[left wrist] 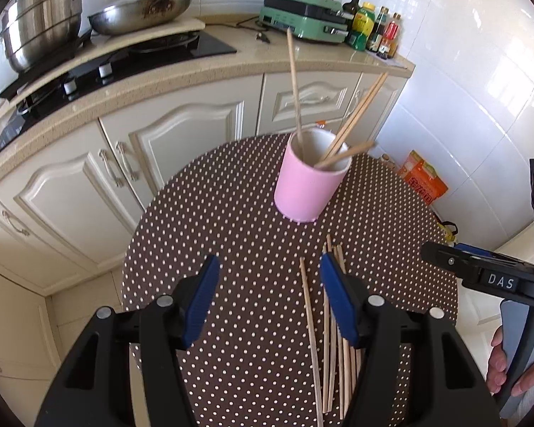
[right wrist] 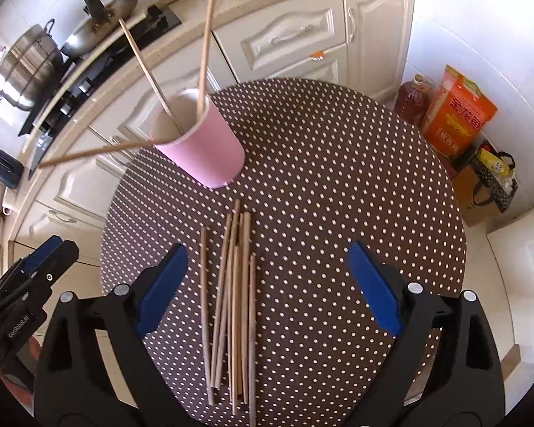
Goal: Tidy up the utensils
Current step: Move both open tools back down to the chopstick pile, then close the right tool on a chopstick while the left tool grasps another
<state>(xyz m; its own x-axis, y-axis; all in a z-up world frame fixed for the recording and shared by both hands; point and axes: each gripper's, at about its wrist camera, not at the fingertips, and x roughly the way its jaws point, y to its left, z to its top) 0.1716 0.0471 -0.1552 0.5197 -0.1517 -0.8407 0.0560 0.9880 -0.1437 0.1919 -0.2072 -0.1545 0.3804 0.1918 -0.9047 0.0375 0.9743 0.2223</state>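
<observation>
Both jaws spread, tilted down over loose chopsticks (right wrist: 231, 306), table (right wrist: 338, 178)

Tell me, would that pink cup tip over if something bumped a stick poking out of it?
Possibly. The pink cup stands tall on a fairly narrow base, and the chopsticks in it lean far beyond its rim, so a knock up there would have leverage. It holds only a few, so it is probably light.

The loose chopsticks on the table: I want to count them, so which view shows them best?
The right wrist view: the loose chopsticks lie fanned out, unobstructed, between the open right tool. In the left wrist view, the left tool's finger covers part of the bundle.
</observation>
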